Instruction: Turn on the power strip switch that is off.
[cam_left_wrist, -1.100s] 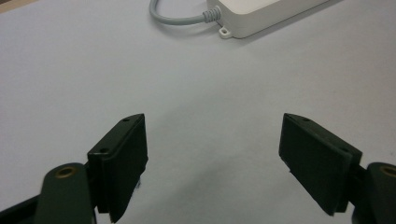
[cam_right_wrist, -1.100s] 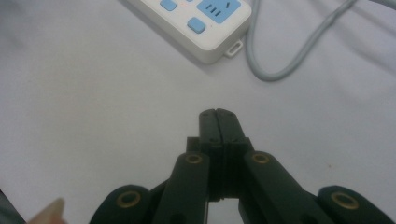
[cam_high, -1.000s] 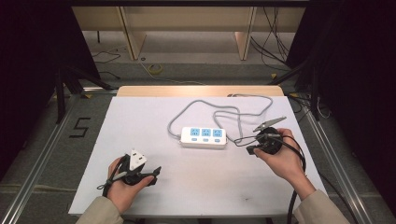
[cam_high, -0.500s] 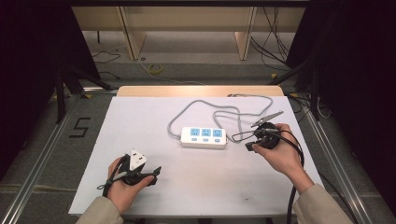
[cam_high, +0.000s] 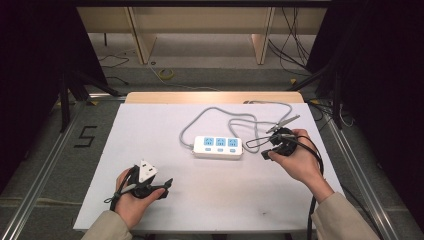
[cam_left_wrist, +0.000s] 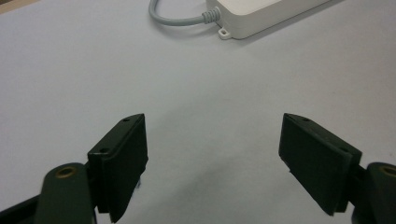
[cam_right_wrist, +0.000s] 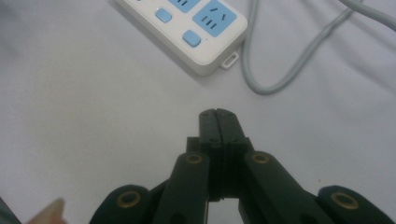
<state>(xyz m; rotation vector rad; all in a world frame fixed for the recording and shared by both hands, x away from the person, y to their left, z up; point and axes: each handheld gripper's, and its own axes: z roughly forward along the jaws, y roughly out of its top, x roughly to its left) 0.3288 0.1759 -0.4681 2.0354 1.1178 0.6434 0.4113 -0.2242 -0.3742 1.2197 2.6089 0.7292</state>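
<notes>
1. Currently a white power strip (cam_high: 218, 147) with three blue sockets is being shown lying flat near the middle of the white table (cam_high: 150, 130), its grey cord (cam_high: 235, 117) looping away behind it toward the far edge.
2. The right gripper (cam_high: 266, 152) is being held just right of the strip's right end, near it but apart from it, low over the table.
3. Its jaws are being kept pressed together with nothing between them, as the right gripper view (cam_right_wrist: 217, 116) is showing; the strip's end with a blue socket and blue buttons (cam_right_wrist: 194, 32) is being seen just ahead of the tips.
4. A thin black loop of the gripper's own cable is being seen between the right gripper and the strip in the high view.
5. The left gripper (cam_high: 162, 186) is being held at the near left of the table, well apart from the strip.
6. Its jaws are being held wide apart over bare table, nothing between them (cam_left_wrist: 212, 158); the strip's corner where the cord enters (cam_left_wrist: 252, 16) is being seen far ahead at the top.
7. The person's sleeves (cam_high: 340, 220) are being seen coming in from the bottom edge.
</notes>
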